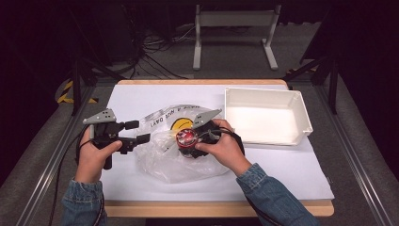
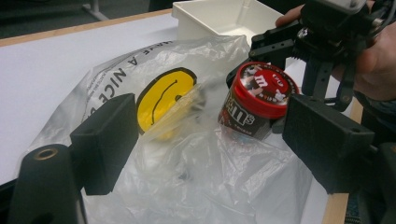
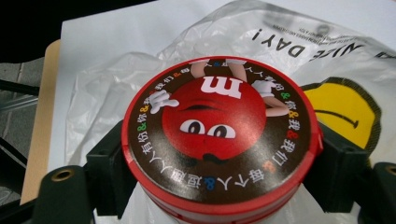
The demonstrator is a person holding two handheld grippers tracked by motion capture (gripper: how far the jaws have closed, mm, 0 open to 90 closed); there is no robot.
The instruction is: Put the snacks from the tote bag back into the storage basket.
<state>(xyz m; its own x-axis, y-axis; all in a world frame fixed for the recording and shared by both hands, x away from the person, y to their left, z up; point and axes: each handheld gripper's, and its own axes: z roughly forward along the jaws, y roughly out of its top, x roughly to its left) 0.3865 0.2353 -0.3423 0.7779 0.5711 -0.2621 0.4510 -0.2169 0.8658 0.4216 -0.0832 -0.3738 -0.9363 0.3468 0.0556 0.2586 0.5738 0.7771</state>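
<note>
right hand-held gripper (image 1: 188, 141) clamped on candy tub (image 3: 219, 140) sides, just over plastic bag (image 1: 174, 155) | tub rigid, smooth, likely light: hold below lid | left hand-held gripper (image 1: 136, 132) released beside limp, slippery bag | white bin (image 1: 266, 117) beyond on surface (image 1: 282, 174)

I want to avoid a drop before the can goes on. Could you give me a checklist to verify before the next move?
1. Right tongs closed on the candy can, one jaw on each side: ok.
2. Can upright, red lid on: ok.
3. Can free of the plastic bag: cannot tell; in the left gripper view its bottom seems to sit in the bag's folds.
4. Left tongs open and holding nothing, ready to hold the bag down: ok.
5. White tub has free space inside: ok.
6. Way from can to tub free of other things: ok.
</note>
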